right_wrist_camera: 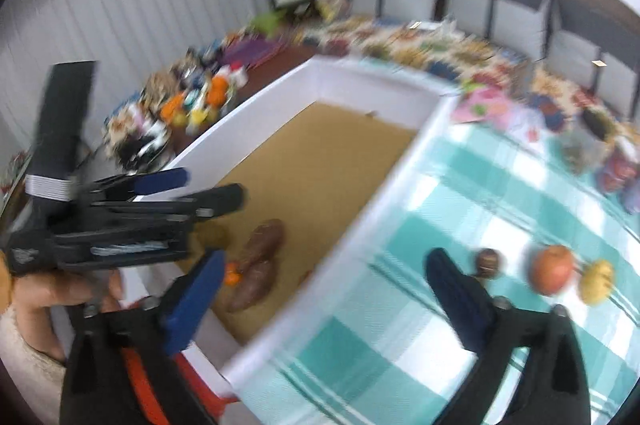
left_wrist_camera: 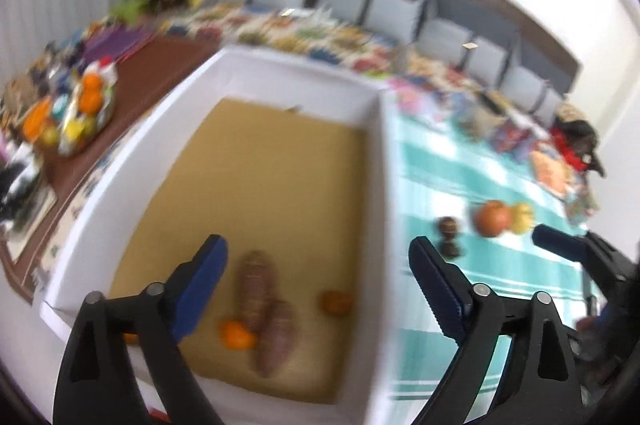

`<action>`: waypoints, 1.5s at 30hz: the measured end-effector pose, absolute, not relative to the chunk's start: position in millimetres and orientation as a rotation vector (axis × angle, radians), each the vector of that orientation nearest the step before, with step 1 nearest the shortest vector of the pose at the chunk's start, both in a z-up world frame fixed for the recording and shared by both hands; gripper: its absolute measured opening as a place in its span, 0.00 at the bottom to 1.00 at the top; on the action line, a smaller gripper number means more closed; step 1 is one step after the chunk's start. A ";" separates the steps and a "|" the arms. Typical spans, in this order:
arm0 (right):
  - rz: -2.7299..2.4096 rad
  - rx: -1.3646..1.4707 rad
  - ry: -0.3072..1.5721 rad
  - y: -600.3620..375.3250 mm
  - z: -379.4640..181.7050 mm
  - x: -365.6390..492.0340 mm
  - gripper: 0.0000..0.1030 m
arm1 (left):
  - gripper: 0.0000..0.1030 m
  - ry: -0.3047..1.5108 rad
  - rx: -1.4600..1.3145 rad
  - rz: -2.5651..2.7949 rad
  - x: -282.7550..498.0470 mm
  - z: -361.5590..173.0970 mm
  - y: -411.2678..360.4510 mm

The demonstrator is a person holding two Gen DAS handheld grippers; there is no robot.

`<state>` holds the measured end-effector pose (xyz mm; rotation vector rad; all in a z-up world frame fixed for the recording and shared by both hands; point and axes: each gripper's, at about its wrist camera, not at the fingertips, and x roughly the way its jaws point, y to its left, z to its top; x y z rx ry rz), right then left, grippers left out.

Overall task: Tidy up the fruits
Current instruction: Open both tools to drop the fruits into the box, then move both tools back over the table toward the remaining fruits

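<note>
Both empty, jaws apart. Left gripper (left_wrist_camera: 318, 257) over white cardboard box w/ tan floor (left_wrist_camera: 280, 161). Right gripper (right_wrist_camera: 324, 283) nearer the 4 loose fruits: round red-orange apple (right_wrist_camera: 554, 273) on teal checked surface (right_wrist_camera: 460, 193), ahead-right, outside box.

the left gripper (left_wrist_camera: 318, 257) hangs wide open over the near end of a white box (left_wrist_camera: 380, 161), where two sweet potatoes (left_wrist_camera: 264, 309) lie touching, an orange (left_wrist_camera: 237, 335) just beside them, on the cardboard floor.
</note>
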<state>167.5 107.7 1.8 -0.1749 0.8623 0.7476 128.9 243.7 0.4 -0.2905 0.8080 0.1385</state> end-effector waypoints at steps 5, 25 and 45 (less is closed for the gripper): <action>0.528 -0.199 0.823 -8.4 -51.8 148.6 1.00 | 0.94 0.792 -0.249 -0.048 119.4 -12.2 150.4; 0.092 -0.094 0.922 -198.8 -178.8 144.9 1.00 | 0.96 0.971 0.016 -0.069 178.8 -179.9 -16.4; 0.096 -0.072 0.938 -200.3 -184.8 146.0 1.00 | 1.00 0.943 0.032 -0.079 175.9 -183.1 -18.6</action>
